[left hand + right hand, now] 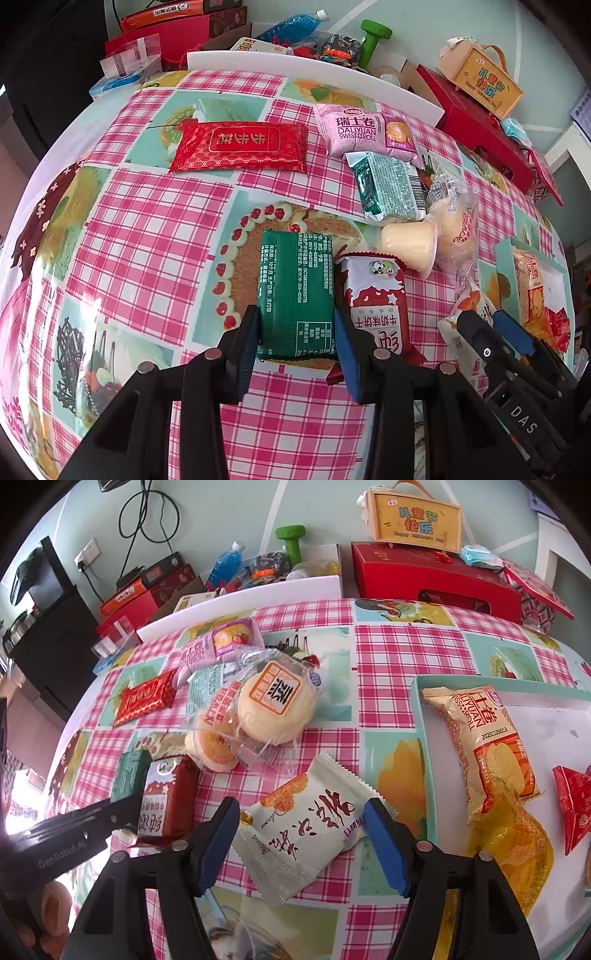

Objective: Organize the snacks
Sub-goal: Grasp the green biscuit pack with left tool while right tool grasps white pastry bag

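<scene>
Green foil snack packet (297, 295), white printed text, flat, rectangular, crimped ends

The left tool (297, 332) grips a dark green snack packet (297, 288) on the checked surface (147, 229); a red biscuit packet (376, 299) lies just beside it, the right tool (495, 328) near
</scene>
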The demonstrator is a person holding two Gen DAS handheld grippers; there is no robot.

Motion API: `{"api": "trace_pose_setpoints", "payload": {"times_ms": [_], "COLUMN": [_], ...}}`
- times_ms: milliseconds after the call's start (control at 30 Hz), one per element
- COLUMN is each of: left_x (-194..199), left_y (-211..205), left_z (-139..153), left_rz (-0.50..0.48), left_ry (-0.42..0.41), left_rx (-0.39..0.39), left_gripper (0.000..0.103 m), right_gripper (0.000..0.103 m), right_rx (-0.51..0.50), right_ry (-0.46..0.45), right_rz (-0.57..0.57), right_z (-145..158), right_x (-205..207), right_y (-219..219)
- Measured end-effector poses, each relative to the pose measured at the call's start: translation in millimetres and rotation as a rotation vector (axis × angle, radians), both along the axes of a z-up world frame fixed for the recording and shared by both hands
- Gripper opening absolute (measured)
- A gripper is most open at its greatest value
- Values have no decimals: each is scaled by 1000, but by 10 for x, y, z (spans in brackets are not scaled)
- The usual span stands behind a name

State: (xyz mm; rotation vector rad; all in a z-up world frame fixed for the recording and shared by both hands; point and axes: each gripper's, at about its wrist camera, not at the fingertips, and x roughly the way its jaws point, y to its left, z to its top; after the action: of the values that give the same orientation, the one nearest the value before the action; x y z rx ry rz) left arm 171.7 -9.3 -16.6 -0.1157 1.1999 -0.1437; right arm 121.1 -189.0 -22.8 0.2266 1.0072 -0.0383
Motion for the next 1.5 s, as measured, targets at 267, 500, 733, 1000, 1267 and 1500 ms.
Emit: {"api": "trace_pose_setpoints", "payload": {"times_ms": [267, 500, 733, 1000, 1267, 1500], "left_x": [25, 86, 105, 109, 148, 152], "left_y": [11, -4, -50, -46, -29, -48], "left_z": [-16, -90, -98, -107, -110, -111], "left_rz": [-1, 6, 2, 6, 13, 12], "left_ry": [5, 21, 16, 17, 12, 4], "left_rx": [4, 11, 36, 28, 22, 36], "left_gripper": [41, 43, 43, 43, 44, 43], "right_gripper": [71, 73, 81, 87, 67, 52], "right_rx": [-89, -152, -165, -227, -164, -149], "right_ry": [32, 17, 8, 33, 27, -6], "right_rz": [59, 94, 117, 127, 31, 14], "right_z": [-28, -67, -95, -171, -140, -64], "right_x": [-38, -9, 5, 40, 50, 14], "right_y": [166, 244, 285, 356, 123, 94]}}
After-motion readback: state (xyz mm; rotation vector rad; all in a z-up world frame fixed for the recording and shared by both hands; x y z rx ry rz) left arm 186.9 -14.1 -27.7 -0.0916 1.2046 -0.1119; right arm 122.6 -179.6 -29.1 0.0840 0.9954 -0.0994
